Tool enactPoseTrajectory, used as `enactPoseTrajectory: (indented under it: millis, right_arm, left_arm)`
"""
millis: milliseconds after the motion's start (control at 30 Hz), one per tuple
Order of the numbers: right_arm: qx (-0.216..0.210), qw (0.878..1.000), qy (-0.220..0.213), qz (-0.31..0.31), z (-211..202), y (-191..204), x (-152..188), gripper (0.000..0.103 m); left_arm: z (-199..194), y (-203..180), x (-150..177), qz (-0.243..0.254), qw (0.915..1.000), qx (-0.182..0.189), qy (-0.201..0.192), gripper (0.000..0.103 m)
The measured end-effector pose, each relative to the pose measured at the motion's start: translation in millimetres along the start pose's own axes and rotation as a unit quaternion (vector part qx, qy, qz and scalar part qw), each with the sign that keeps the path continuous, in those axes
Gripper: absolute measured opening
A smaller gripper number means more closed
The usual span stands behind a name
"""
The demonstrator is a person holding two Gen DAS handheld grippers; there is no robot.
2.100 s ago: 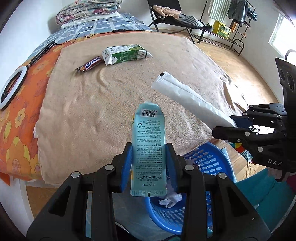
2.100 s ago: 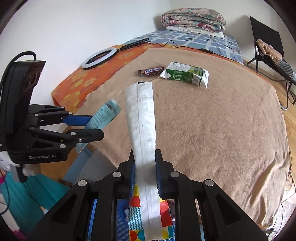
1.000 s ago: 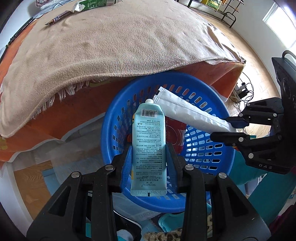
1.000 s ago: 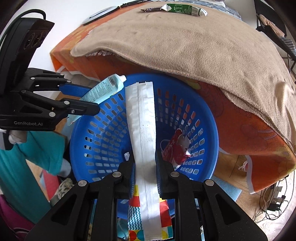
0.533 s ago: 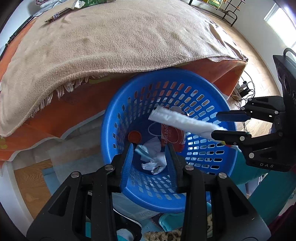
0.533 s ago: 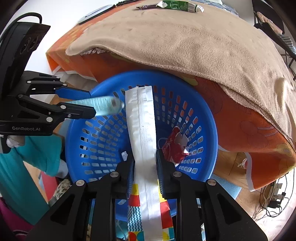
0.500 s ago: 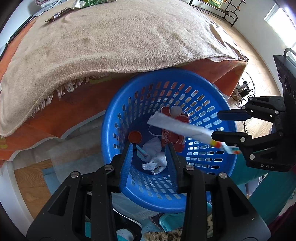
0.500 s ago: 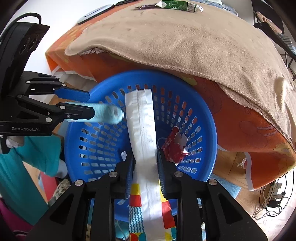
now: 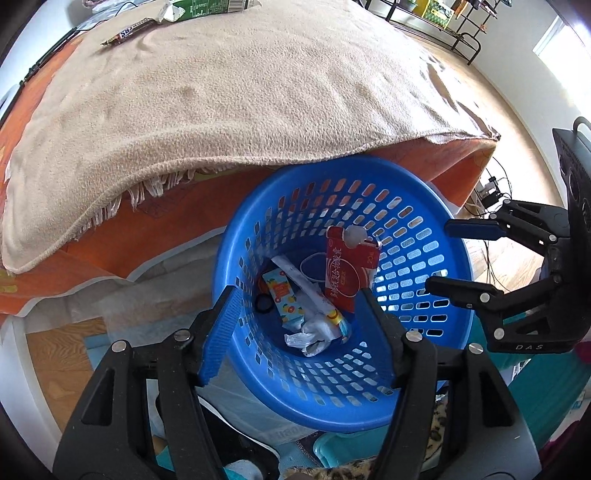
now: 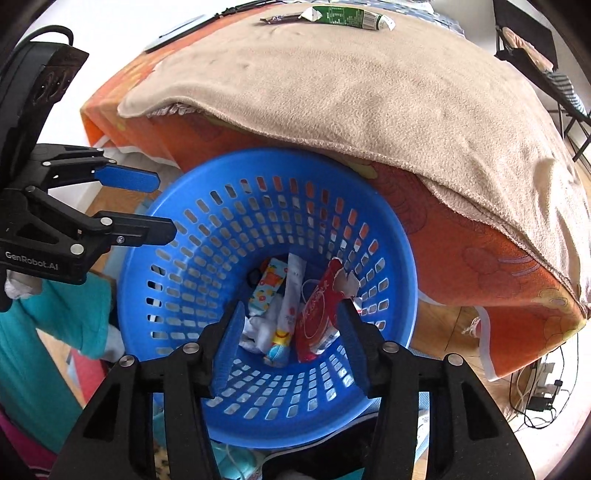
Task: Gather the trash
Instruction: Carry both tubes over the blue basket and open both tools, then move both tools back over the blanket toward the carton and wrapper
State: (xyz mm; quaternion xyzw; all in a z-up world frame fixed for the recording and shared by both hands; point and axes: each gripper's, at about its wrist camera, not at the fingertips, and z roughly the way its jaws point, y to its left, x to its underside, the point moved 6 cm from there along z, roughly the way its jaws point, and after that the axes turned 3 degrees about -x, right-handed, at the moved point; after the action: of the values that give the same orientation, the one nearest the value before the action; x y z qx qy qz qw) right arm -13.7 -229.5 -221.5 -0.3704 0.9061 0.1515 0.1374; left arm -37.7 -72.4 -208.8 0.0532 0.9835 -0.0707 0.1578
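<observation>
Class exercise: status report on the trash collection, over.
Left gripper and right gripper open, empty, above blue basket. Wrappers inside basket. Candy bar and green carton remain on blanket. Nothing obstructing.

A bed (image 9: pixel 332 177) under a tan blanket (image 9: pixel 240 85) carries 2 items near its far edge: a candy bar (image 9: pixel 127 32) beside a green carton (image 9: pixel 207 5).

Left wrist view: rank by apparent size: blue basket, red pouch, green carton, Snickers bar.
1. blue basket
2. red pouch
3. green carton, farther off and cut by the frame edge, so unsure
4. Snickers bar
</observation>
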Motion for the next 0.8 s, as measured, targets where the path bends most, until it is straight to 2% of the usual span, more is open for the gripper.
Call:
enactPoseTrajectory:
  millis: [133,533,800]
  right_arm:
    - [0.009,1.0,-0.005,0.008,-2,-3,-2,0.064]
    - [0.005,0.998,-0.053,0.033,-19,-16,-27,0.065]
    - [-0.011,0.994,-0.085,0.062,-36,-34,-54,0.065]
  left_arm:
    - [-1,-1,-3,0.0,1.0,0.0,-0.001,0.066]
    - [-20,8,-32,-0.019,0.9994,0.007,-0.028,0.066]
    - [-32,25,-75,-0.02,0.9986,-0.005,-0.049,0.066]
